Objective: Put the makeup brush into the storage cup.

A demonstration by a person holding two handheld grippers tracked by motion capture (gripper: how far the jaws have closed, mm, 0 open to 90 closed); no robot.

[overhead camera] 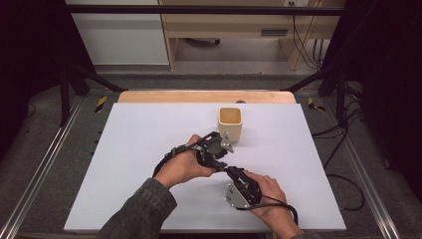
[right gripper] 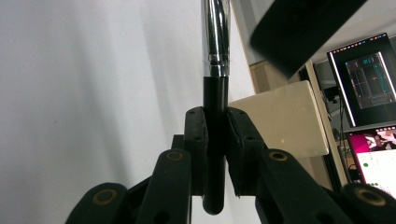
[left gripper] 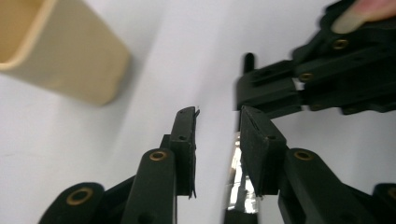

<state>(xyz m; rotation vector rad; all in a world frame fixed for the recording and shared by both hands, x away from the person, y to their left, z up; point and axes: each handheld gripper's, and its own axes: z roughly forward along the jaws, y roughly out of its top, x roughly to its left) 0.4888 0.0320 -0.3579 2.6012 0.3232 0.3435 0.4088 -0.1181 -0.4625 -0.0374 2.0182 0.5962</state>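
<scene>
Here the right gripper (right gripper: 215, 135) clamps a black-handled tool (right gripper: 215, 93) (metal ferrule), the left gripper (left gripper: 217, 135) parted narrowly around its shiny end.

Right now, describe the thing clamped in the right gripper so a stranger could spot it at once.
Start at the white table and find the cream square cup; nearer the person the two grippers meet. The right gripper is shut on a slim rod-like tool. It alone has a black handle that turns to shiny metal.

High view: even overhead light, bright white table (overhead camera: 139, 164), dark surroundings. Gripper views: close cup (left gripper: 60, 56) blurred, soft shadows, glare on the metal rod (right gripper: 215, 32).
</scene>
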